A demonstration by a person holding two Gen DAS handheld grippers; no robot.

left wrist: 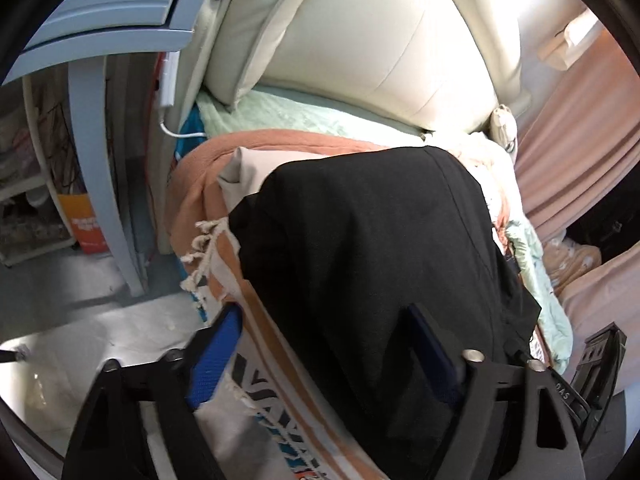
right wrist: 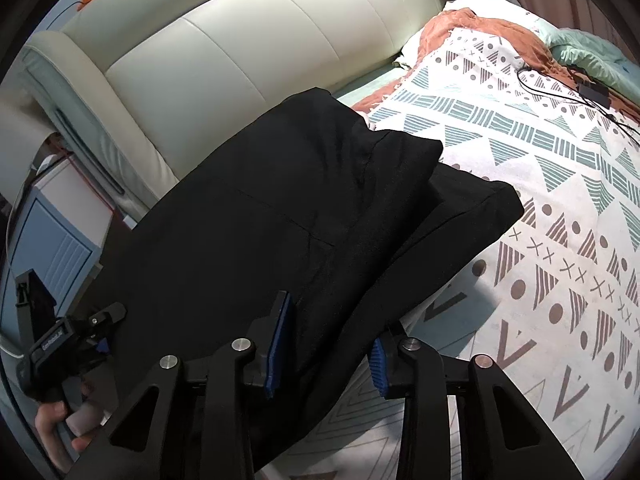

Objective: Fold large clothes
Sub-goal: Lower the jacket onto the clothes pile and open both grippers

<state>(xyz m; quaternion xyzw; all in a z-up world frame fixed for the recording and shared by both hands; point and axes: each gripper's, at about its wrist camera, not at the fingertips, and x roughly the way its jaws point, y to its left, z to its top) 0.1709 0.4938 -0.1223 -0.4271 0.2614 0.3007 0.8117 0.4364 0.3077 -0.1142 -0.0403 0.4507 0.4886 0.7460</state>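
On the patterned white bedspread (right wrist: pixel 560 184), large black fabric garment (right wrist: pixel 304 200) lies folded; left gripper (left wrist: pixel 324 344) and right gripper (right wrist: pixel 332 340) both spread apart, apparently straddling its edge.

Cream headboard (right wrist: pixel 240 40) behind bed; patterned blanket (right wrist: pixel 540 200) spread over it; black cables (right wrist: pixel 576 92) on blanket; blue cabinet (left wrist: pixel 108 4) beside bed.
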